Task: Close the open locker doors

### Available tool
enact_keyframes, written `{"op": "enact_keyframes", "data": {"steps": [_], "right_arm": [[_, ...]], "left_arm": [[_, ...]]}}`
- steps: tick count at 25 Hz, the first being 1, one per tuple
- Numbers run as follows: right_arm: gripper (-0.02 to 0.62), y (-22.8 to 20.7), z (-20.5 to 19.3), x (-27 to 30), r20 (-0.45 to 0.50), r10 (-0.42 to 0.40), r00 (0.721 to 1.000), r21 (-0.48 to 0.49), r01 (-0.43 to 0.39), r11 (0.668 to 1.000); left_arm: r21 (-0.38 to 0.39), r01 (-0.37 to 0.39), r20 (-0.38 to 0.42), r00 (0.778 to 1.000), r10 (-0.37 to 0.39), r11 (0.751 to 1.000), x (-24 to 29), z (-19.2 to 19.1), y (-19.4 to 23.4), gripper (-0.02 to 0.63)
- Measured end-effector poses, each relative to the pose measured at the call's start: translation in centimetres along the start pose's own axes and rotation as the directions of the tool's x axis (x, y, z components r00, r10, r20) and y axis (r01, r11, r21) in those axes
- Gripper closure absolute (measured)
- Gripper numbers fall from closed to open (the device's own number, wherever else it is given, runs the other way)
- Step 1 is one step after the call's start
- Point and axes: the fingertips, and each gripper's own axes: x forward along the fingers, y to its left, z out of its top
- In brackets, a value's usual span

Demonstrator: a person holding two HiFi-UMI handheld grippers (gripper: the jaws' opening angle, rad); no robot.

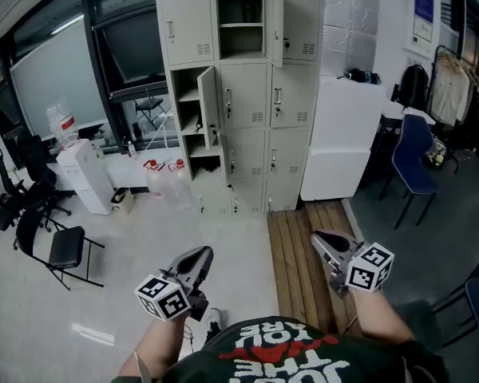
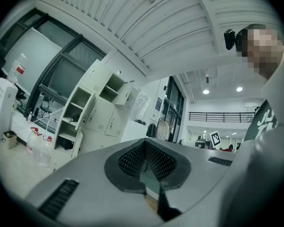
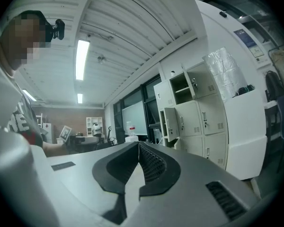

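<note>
From here I read the lockers (image 1: 247,94) as painted sheet metal, a pale matt beige, smooth on every door. The floor (image 1: 144,230) before them is glossy and throws back the ceiling light, while the platform (image 1: 299,254) beside it is bare wooden slats, dull in finish. The left gripper (image 1: 201,254) and right gripper (image 1: 319,238) have smooth matt grey plastic shells; their pads (image 2: 130,160) are black, rubbery-looking and finely ribbed. The marker cubes (image 1: 370,267) look like matt print. The white cabinet (image 1: 339,134) seems smooth, the sheet (image 1: 350,22) above it crinkled and silvery like foil. The blue chair (image 1: 411,154) looks cloth-covered, and the person's shirt (image 1: 295,361) is soft printed cloth
</note>
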Motion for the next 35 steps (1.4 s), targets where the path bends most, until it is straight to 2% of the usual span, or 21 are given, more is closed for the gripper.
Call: {"op": "enact_keyframes", "data": {"steps": [6,13,18,25,32,35], "right_arm": [[0.560,-2.4,0.4,10.2,0.015,-0.044,0.999,-0.017,0.045,0.999],[0.560,-4.7,5.1,24.3,0.053,-0.090,0.995,-0.021,0.092,0.996],[0.560,-6.3,6.8,32.4,0.061,-0.116,0.991,-0.028,0.117,0.993],[0.560,-9.9,7.5,39.4,0.043,-0.162,0.986,-0.012,0.163,0.987],[0.560,-13.6,7.3,43.4,0.032,-0.152,0.988,-0.004,0.152,0.988],[0.560,-16.0,7.5,45.0,0.036,-0.126,0.991,-0.001,0.126,0.992]], "left_arm": [[-0.016,0.067,0.006,0.998,-0.067,0.998,3.4,1.9,10.6,0.598],[0.003,0.126,-0.008,0.992,-0.126,0.992,6.9,8.5,23.9,0.598],[-0.010,0.141,-0.009,0.990,-0.141,0.990,9.0,12.0,31.9,0.598],[-0.014,0.166,-0.022,0.986,-0.167,0.986,12.2,14.1,39.3,0.598],[-0.026,0.134,-0.022,0.991,-0.135,0.991,15.4,14.9,43.1,0.598],[-0.005,0.134,-0.026,0.991,-0.134,0.991,17.5,14.7,44.1,0.598]]}}
